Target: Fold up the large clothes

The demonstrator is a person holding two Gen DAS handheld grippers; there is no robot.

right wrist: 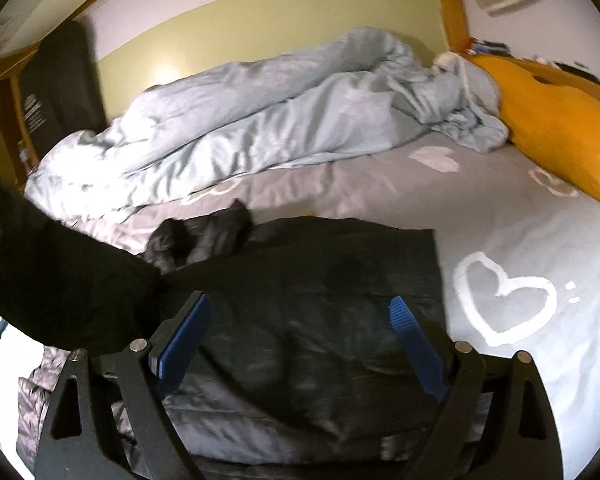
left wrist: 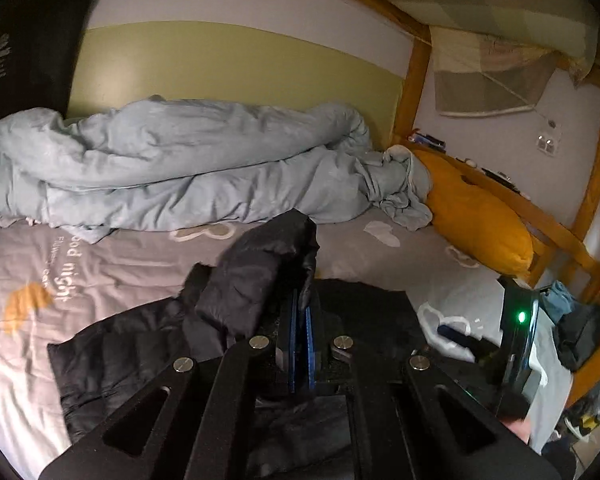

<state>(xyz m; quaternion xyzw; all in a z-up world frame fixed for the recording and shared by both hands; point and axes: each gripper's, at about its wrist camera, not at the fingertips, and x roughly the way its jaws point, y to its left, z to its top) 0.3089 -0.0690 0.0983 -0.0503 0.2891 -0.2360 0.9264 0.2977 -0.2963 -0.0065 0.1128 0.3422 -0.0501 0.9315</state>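
Observation:
A black padded jacket (left wrist: 132,352) lies on the grey bed sheet (left wrist: 100,268). My left gripper (left wrist: 301,312) is shut on a fold of the black jacket, likely a sleeve (left wrist: 260,264), and holds it raised above the bed. In the right wrist view the jacket's dark body (right wrist: 300,300) lies flat under my right gripper (right wrist: 300,320), which is open and empty, its blue pads (right wrist: 184,332) wide apart just above the fabric. A crumpled end of the jacket (right wrist: 204,236) lies beyond. The right gripper's body (left wrist: 516,344) with a green light shows in the left wrist view.
A rumpled light blue duvet (left wrist: 172,168) runs along the far wall. An orange pillow (left wrist: 472,212) lies against the wooden bed frame (left wrist: 416,80) at the right. The sheet has white heart prints (right wrist: 504,300). A dark hanging cloth (left wrist: 28,48) is at the left.

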